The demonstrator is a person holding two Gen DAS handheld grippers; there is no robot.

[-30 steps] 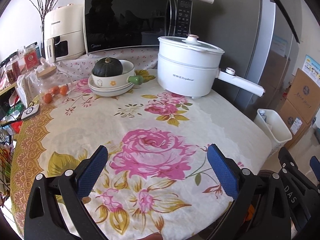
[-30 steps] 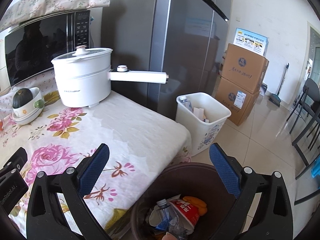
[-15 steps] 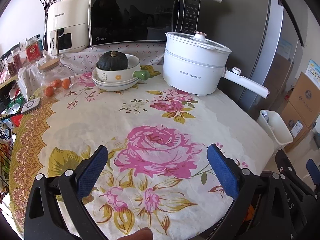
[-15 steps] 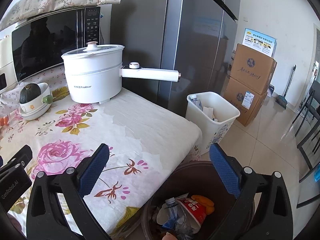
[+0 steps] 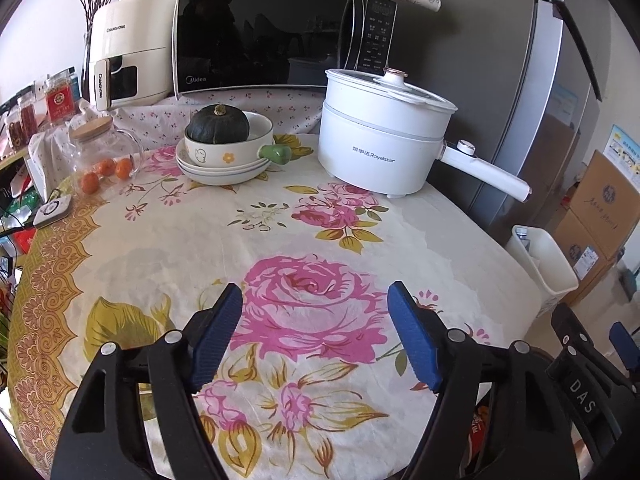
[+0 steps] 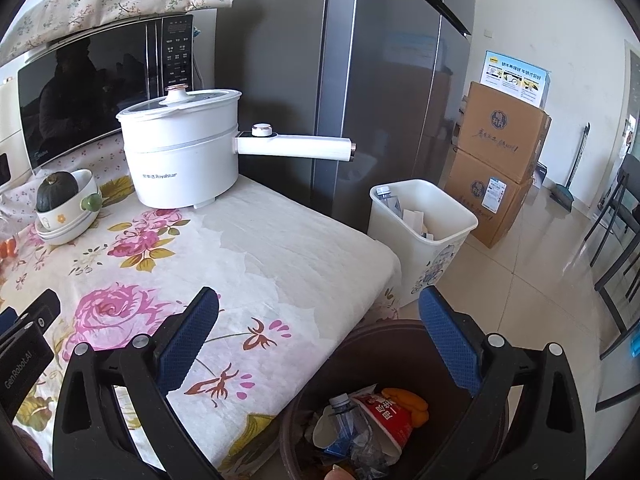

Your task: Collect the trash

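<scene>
I hold my left gripper (image 5: pixel 315 334) low over the table (image 5: pixel 168 248), and its blue fingers (image 5: pixel 216 334) stand apart with nothing between them. My right gripper (image 6: pixel 319 342) is also released and empty; it hangs at the table's edge, partly above a brown bin (image 6: pixel 396 344) that stands on the floor just beside the table. Inside this bin I see the trash: a crushed plastic bottle (image 6: pixel 347 420), a red paper cup (image 6: pixel 386 418) and an orange peel (image 6: pixel 408 402), all lying together.

Farther along the table's edge, on the floor, stands a white basket (image 6: pixel 436 248) with paper and a bottle in it. At the far side of the table there is a white electric pot (image 5: pixel 384 140) with its long handle pointing off the table toward the fridge (image 6: pixel 376 92). Left of the pot, a dark green pumpkin (image 5: pixel 218 125) sits in a bowl (image 5: pixel 240 152) on stacked plates. Behind them, at the table's back, stands a black microwave (image 5: pixel 272 36). Beyond the white basket, two cardboard boxes (image 6: pixel 500 160) are stacked.
</scene>
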